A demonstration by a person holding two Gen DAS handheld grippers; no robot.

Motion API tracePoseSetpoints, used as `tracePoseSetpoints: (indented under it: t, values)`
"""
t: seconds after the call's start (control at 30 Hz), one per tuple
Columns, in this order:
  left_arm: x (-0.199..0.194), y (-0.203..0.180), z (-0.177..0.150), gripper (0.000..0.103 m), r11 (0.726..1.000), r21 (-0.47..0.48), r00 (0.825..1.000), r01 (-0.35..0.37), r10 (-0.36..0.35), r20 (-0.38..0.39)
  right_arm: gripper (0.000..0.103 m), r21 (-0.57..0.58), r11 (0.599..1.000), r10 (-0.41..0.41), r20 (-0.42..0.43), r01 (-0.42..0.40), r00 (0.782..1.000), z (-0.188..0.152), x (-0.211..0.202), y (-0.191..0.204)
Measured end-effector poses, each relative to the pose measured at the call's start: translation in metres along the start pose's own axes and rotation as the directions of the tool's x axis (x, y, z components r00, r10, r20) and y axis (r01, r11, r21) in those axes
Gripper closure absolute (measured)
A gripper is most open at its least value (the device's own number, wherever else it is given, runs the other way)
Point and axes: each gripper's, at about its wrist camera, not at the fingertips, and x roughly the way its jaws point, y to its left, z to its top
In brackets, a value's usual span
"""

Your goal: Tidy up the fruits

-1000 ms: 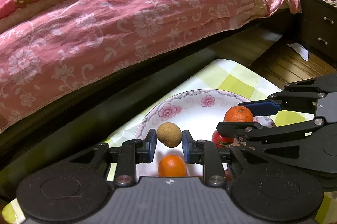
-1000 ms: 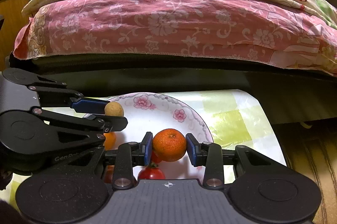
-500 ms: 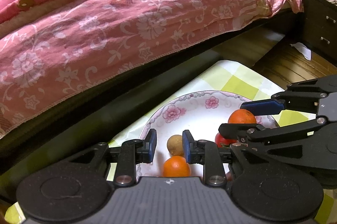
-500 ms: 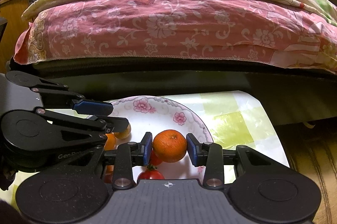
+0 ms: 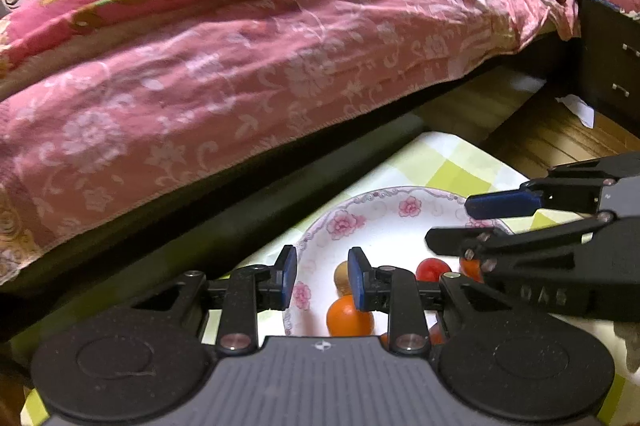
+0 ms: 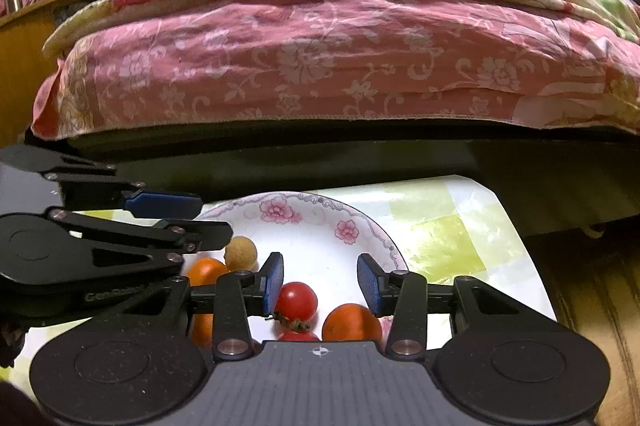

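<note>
A white plate with pink flowers point(image 5: 372, 222) point(image 6: 320, 226) lies on a yellow-checked cloth and holds the fruit. On it lie a small tan round fruit point(image 6: 240, 253) point(image 5: 341, 273), several oranges point(image 6: 351, 321) point(image 5: 348, 316) point(image 6: 205, 272) and red tomatoes point(image 6: 297, 301) point(image 5: 432, 268). My left gripper point(image 5: 322, 282) is open and empty above the plate's near left rim; it also shows in the right wrist view point(image 6: 204, 216). My right gripper point(image 6: 320, 284) is open and empty above a tomato and an orange; it also shows in the left wrist view point(image 5: 448, 224).
A bed with a pink flowered quilt point(image 5: 240, 66) point(image 6: 340, 58) and a dark frame point(image 6: 320, 158) rises right behind the table. A dark nightstand point(image 5: 608, 66) and wooden floor point(image 5: 552, 138) lie to the right. The cloth's far edge point(image 6: 472, 218) is near the plate.
My left gripper let go of the tan fruit, which now lies on the plate, and pulled back. My right gripper opened and released its orange onto the plate.
</note>
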Motion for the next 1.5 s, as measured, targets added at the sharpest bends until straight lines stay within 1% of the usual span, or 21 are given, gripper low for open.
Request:
tracePoseSetpoints:
  t: [0.2,0.3,0.53,0.77,0.9,1.07,1.13,1.2,1.5]
  values:
    - [-0.023,0.002,0.000,0.067,1.000,-0.019,1.000,-0.002,0.002,0.026,0.064,0.038,0.999,-0.021,0.030,0.020,0.999,0.007,-0.017,-0.005]
    - [-0.033,0.000,-0.002,0.065,1.000,-0.030,0.999,0.006,-0.005,0.035,0.063,0.047,0.998,-0.041,0.032,0.040,0.999,0.010,-0.025,-0.004]
    - [-0.047,-0.008,-0.011,0.064,0.998,-0.050,0.999,0.026,-0.024,0.040,0.063,0.035,0.995,-0.091,0.023,0.090,0.996,0.008,-0.044,0.006]
    - [-0.059,-0.019,-0.019,0.063,0.997,-0.069,0.998,0.041,-0.038,0.042,0.063,0.046,0.989,-0.140,-0.008,0.140,0.990,-0.005,-0.062,0.010]
    - [-0.066,-0.026,-0.026,0.057,0.996,-0.083,0.999,0.034,-0.031,0.039,0.063,0.040,0.985,-0.168,-0.024,0.169,0.985,-0.014,-0.074,0.012]
    - [-0.071,-0.034,-0.036,0.055,0.996,-0.089,0.999,0.033,-0.030,0.028,0.063,0.051,0.981,-0.184,-0.023,0.185,0.983,-0.020,-0.086,0.014]
    - [-0.075,-0.038,-0.039,0.050,0.996,-0.087,0.999,0.034,-0.031,0.028,0.063,0.054,0.981,-0.188,-0.025,0.189,0.982,-0.023,-0.090,0.016]
    - [-0.078,-0.040,-0.041,0.048,0.996,-0.088,0.999,0.034,-0.032,0.029,0.061,0.058,0.979,-0.192,-0.030,0.193,0.981,-0.026,-0.093,0.017]
    - [-0.092,-0.043,-0.057,0.044,0.994,-0.107,1.000,0.012,-0.011,0.012,0.061,0.078,0.978,-0.189,-0.060,0.193,0.980,-0.040,-0.105,0.028]
